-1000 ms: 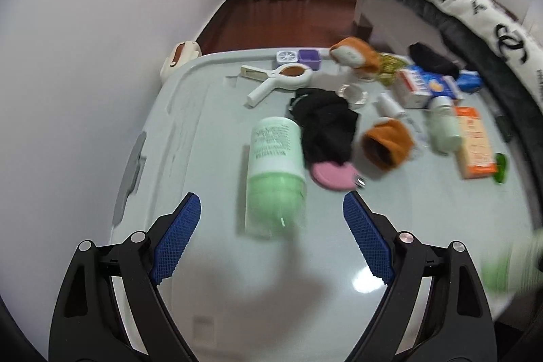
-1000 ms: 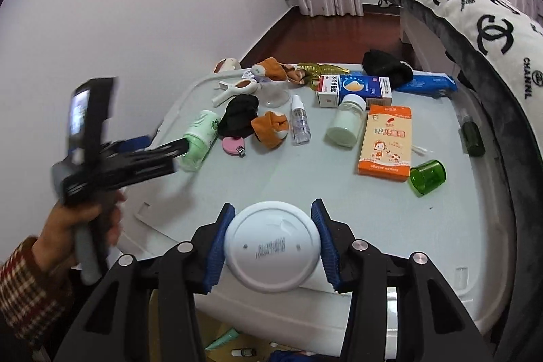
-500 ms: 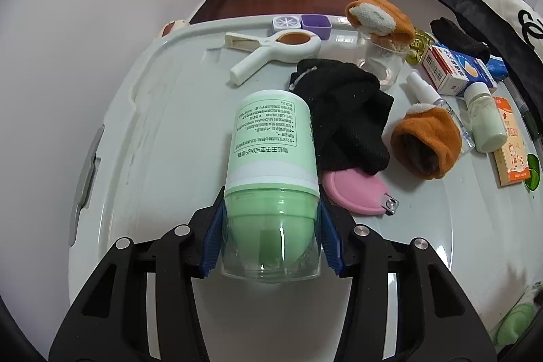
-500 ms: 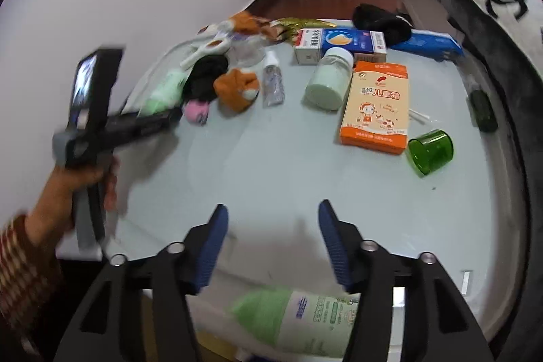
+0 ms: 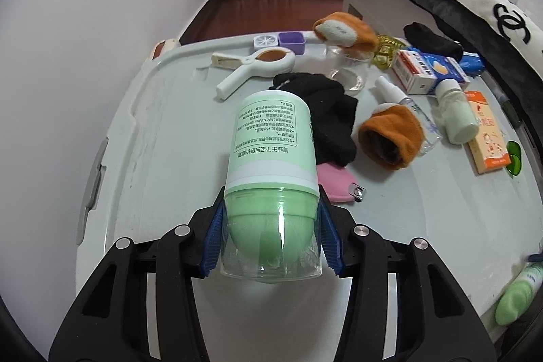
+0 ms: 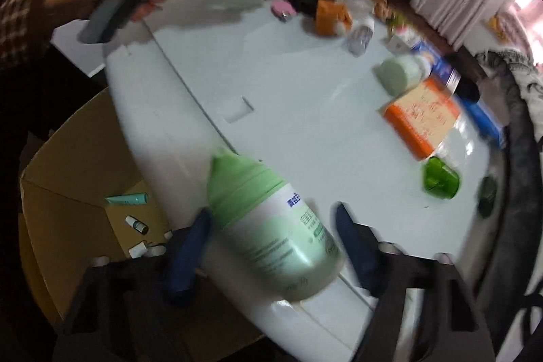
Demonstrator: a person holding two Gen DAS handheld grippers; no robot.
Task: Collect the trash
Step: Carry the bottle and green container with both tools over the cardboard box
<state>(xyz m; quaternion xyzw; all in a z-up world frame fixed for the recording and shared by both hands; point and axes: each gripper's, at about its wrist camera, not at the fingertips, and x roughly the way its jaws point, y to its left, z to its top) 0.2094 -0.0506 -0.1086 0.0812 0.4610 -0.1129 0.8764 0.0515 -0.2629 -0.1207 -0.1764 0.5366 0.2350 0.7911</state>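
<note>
The table point(image 5: 163, 138), a pale plastic lid littered with small things, has a cardboard box point(image 6: 68, 165) open on the floor beside its near edge, with a few tubes and vials already lying in it; that looks like the trash bin. The left gripper point(image 5: 269, 231) has its fingers clamped on the clear-capped end of a green jar point(image 5: 271, 151), which lies on its side near the table's middle with its labelled body pointing away, beside a black cloth point(image 5: 329, 111). The jar looks like light, rigid plastic, smooth and probably slippery; gripping it on the clear cap risks the cap slipping off or flexing, so a hold further up on the white band would likely be safer. Whether it is full or empty cannot be told. The right gripper point(image 6: 271, 246) shows its fingers apart, with a green-topped bottle point(image 6: 271, 233) between them at the table's near edge; motion blur hides whether either finger touches it or whether it rests on the table or is falling. It too seems a light, hard plastic that would roll easily. The rest of the litter, including an orange carton point(image 6: 420, 117) and a green cap point(image 6: 439, 182), is smeared in the right view, and all labels are unreadable.
</note>
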